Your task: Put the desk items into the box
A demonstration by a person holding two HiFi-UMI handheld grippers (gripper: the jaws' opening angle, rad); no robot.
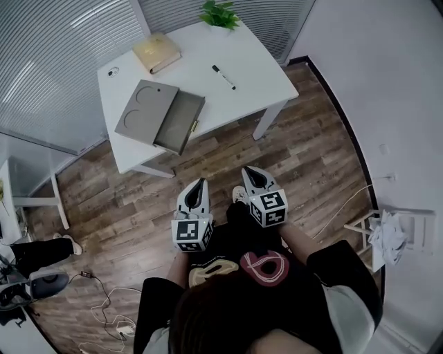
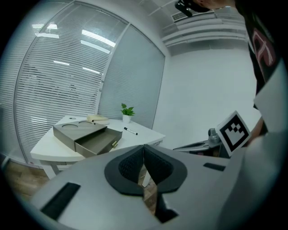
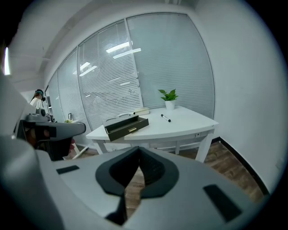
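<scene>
No text, brand or number can be read. Only square black-and-white markers (image 1: 270, 207) are shown, on the cubes (image 1: 192, 234) of the left hand-held gripper (image 1: 200, 182) and the right hand-held gripper (image 1: 250, 171), at six o'clock from the table (image 1: 256, 76).

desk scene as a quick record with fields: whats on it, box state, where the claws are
desk: white, on a wood floor
box: grey, near-left part of the desk
drawer: pulled out, looks empty
book: tan, flat, behind the box
pen: right of the box, apart from it
plant: far edge of the desk
left claw: shut, empty, over the floor
right claw: shut, empty, over the floor
progress: nothing in the box yet
</scene>
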